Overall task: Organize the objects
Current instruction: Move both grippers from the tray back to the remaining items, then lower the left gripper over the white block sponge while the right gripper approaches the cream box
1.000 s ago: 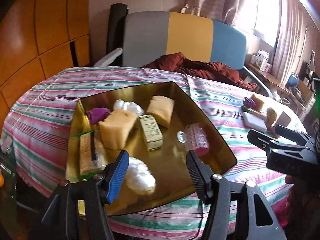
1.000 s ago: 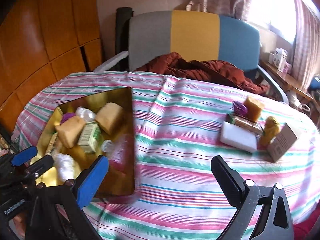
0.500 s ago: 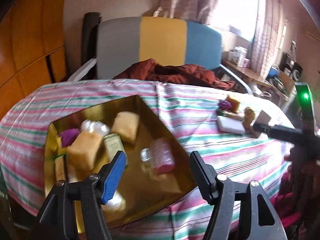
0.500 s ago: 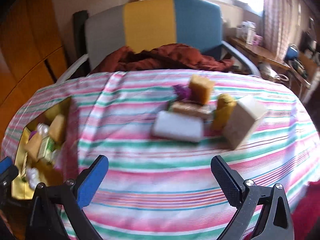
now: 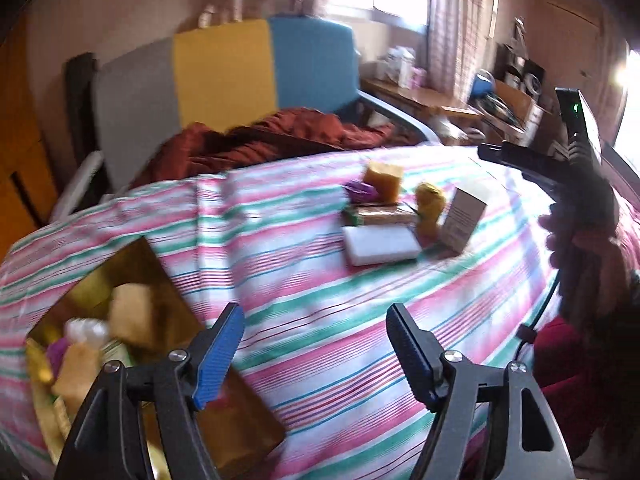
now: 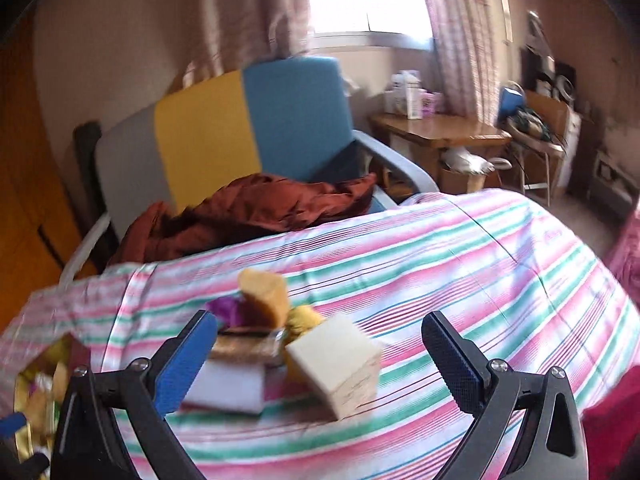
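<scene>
A gold tray [image 5: 132,264] at the left of the striped table holds several sponges and small items. On the right of the table lies a loose group: a white sponge [image 5: 381,244], a cardboard box [image 5: 464,216], a yellow object [image 5: 430,200], an orange sponge [image 5: 383,176], a purple item [image 5: 362,191]. My left gripper [image 5: 316,344] is open and empty, above the tray's right edge. My right gripper [image 6: 320,354] is open and empty, just before the box [image 6: 340,364] and white sponge [image 6: 228,388].
A grey, yellow and blue chair [image 6: 248,120] with a red-brown cloth [image 6: 256,208] stands behind the table. A wooden side table [image 6: 436,132] with bottles is at the back right. The striped cloth [image 5: 320,280] covers the table.
Both grippers have swung right, away from the tray. The right gripper has come close to the loose group of objects. Both stay open and empty.
</scene>
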Demonstrator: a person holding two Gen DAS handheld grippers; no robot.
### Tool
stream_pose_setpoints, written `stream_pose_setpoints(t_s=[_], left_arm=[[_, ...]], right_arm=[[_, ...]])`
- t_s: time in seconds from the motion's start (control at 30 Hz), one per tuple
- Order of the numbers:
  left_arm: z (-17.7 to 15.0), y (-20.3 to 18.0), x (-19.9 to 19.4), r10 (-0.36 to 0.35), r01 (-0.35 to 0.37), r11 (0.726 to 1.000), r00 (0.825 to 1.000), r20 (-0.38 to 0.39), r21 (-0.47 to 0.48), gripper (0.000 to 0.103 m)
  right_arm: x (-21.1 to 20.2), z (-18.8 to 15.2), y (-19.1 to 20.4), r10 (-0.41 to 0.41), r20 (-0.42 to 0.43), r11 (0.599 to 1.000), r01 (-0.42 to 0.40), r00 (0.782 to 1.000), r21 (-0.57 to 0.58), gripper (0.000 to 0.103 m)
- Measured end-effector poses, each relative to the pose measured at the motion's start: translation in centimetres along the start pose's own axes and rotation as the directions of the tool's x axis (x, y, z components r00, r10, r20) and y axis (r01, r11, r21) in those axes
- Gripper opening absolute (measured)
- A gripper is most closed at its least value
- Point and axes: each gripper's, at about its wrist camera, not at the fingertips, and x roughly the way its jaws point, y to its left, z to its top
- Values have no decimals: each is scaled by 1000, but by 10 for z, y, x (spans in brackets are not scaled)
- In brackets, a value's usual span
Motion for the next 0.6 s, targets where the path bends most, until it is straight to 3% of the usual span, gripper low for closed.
stream_pose_setpoints(t_s=[0.07,0.17,0.33,0.6], left_arm=[[10,-10,18,-29,30,999,999,-35,24,83],[26,-23,48,-75,81,995,993,-95,64,83],[51,-44,100,-148,178,972,971,-186,155,83],[74,-49,168,-180,249,942,940,-288,225,87]], right_arm=[[8,-2,-10,-11,-33,999,12,999,33,103],[11,3,-21,39,-41,994,-35,998,102,103],[15,-1,-31,72,-72,987,-61,995,151,103],[21,-4,-48,78,-103,975,-54,992,217,103]])
